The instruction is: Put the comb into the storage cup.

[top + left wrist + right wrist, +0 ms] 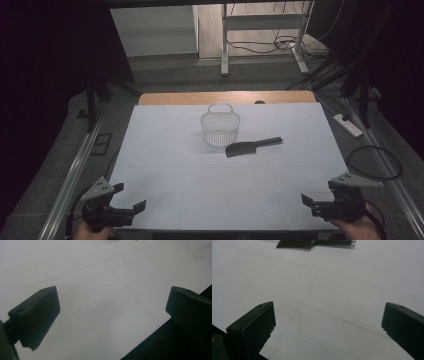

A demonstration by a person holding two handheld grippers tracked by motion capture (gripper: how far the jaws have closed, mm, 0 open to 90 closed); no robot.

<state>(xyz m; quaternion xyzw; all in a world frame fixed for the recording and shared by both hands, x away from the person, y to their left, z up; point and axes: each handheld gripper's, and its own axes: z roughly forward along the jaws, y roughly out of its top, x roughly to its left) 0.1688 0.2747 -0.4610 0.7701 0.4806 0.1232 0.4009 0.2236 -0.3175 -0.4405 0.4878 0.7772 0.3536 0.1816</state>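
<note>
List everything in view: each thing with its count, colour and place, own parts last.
basket: one, clear mesh with a handle, upright at the far middle of the table.
spatula: one, black, lying flat just right of and nearer than the basket, handle pointing right.
table: one, white top with a wooden far edge, centre.
power strip: one, white, on the floor to the right.
cable: one, black, looped on the floor to the right.
frame: one, white metal, on the floor beyond the table.
left gripper: one, black, near left corner, fingers open.
right gripper: one, black, near right corner, fingers open.
</note>
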